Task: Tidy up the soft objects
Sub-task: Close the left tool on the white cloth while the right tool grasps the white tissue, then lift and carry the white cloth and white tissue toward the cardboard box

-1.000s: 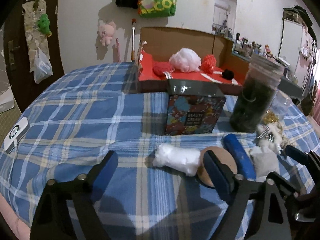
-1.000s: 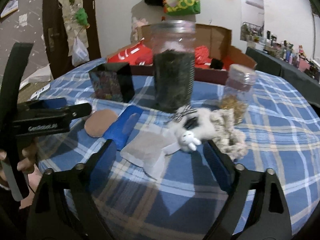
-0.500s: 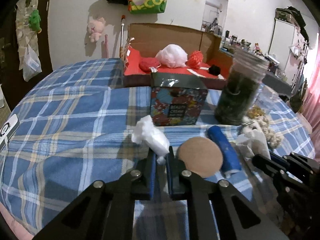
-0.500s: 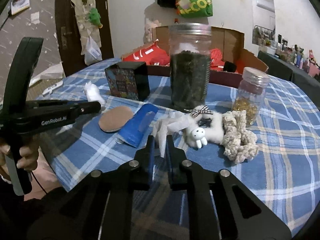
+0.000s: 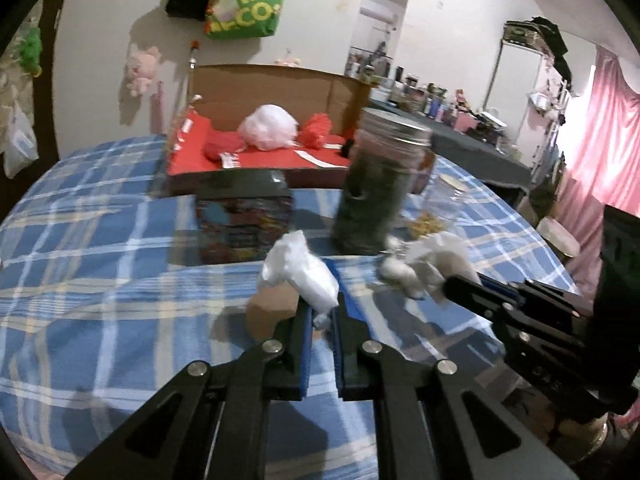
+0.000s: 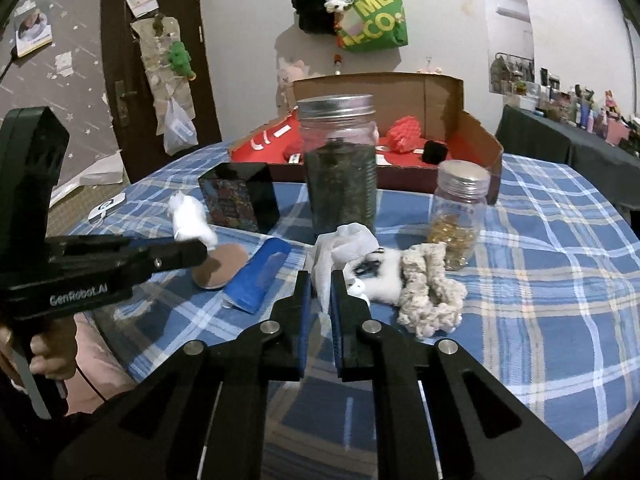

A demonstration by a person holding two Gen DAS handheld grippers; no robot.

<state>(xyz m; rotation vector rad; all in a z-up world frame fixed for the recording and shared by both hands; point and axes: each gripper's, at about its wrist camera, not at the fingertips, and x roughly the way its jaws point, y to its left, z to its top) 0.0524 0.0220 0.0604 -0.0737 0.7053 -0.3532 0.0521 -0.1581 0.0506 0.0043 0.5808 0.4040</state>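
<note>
A white wad [image 5: 298, 276] is pinched by the left gripper [image 5: 320, 312]; white gauze [image 6: 340, 252] is clamped by the right gripper [image 6: 319, 296]; 4 soft items are seen in the box [image 6: 440, 92] at 12 o'clock; a scrunchie [image 6: 430, 292] and plush [image 6: 380, 276] remain.

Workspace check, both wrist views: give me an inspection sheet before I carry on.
Surface: blue plaid cloth over a table.
Job's things: white wad in left tongs; white mesh cloth in right tongs; cream scrunchie and fluffy white clip on the cloth; cardboard box holds red and pink soft items.
Clutter: two jars, dark printed box, blue tube, round tan pad.
Grippers: both shut on fabric.
Cables: nothing seen.
Surroundings: door, green bag on wall, pink curtain.
</note>
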